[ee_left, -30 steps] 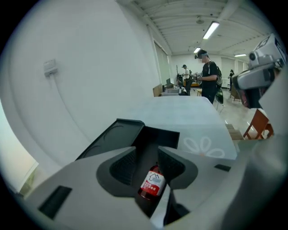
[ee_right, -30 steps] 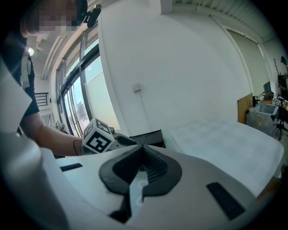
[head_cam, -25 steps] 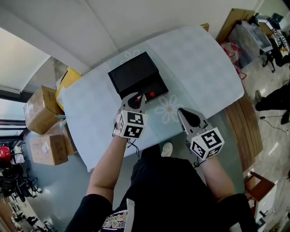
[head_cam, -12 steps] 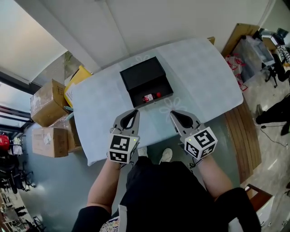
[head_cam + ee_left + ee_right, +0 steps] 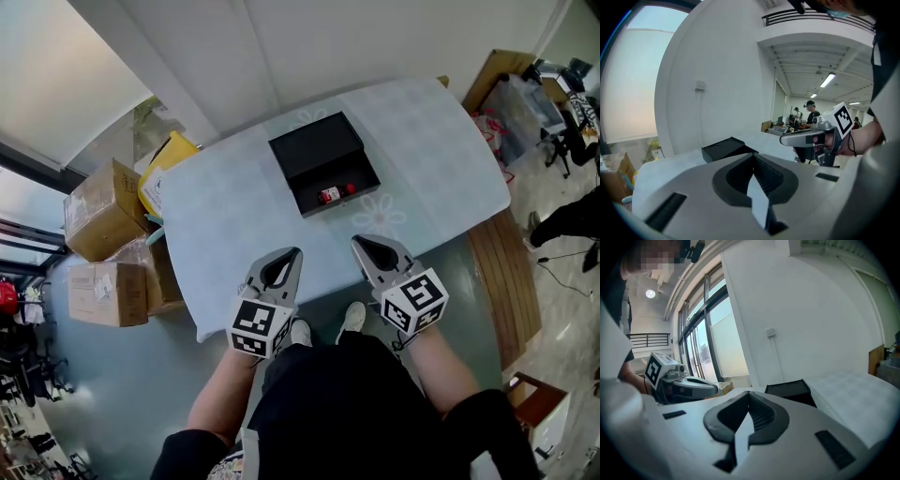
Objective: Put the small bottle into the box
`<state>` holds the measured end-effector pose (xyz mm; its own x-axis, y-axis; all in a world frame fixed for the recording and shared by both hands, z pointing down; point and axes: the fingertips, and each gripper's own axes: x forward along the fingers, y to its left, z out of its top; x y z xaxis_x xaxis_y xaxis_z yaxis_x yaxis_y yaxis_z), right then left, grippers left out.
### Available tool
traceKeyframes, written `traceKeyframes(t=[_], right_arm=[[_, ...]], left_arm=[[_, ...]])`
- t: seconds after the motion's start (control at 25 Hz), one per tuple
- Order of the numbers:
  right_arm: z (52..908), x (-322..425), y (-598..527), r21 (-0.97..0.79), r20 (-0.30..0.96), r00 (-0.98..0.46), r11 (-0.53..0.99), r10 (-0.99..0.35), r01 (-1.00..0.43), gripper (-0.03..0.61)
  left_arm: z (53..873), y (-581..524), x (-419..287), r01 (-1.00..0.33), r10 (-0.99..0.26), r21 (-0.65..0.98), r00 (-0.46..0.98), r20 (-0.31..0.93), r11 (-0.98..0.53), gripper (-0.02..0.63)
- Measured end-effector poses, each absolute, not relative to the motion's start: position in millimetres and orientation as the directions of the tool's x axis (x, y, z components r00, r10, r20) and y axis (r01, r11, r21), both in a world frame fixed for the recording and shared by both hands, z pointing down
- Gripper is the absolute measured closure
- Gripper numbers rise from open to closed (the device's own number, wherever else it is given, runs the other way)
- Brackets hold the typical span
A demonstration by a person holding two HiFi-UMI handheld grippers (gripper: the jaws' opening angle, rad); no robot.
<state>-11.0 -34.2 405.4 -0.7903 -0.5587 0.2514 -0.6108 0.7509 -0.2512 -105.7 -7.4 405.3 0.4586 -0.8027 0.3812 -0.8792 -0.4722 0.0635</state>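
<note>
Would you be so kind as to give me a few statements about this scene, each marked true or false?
1. The small bottle lies inside the black box. True.
2. The left gripper holds the small bottle. False: it is shut on nothing, above the table's near edge.
3. The right gripper is shut and empty. True.
4. The black box is closed. False: it is open, with the bottle showing inside.
5. The cardboard boxes stand on the table. False: they stand on the floor beside it.
</note>
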Motion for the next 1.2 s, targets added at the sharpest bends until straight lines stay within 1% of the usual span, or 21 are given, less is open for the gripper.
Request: traceKeyframes(t=[0.32, 0.64, 0.92, 1.2], right_arm=[[407, -43, 6, -0.242, 0.266, -0.739, 0.699, -0.619, -0.672, 0.569], [405, -43, 41, -0.219, 0.275, -0.678, 0.642, -0.682, -0.734, 0.569], [405, -38, 62, -0.21, 0.275, -0.642, 0.606, -0.716, -0.767, 0.569], [398, -38, 75, -0.202, 0.269, -0.629, 0.596, -0.73, -0.778, 0.569]], left_arm=[[411, 25, -122, -0.813, -0.74, 0.094, 0.565, 0.365, -0.574, 0.606], [416, 50, -118, -0.751, -0.679, 0.136, 0.647, 0.347, -0.646, 0.606], [415, 65, -111, -0.714, -0.647, 0.145, 0.688, 0.33, -0.685, 0.606], [409, 78, -112, -0.7, -0.634, 0.138, 0.699, 0.331, -0.701, 0.606]])
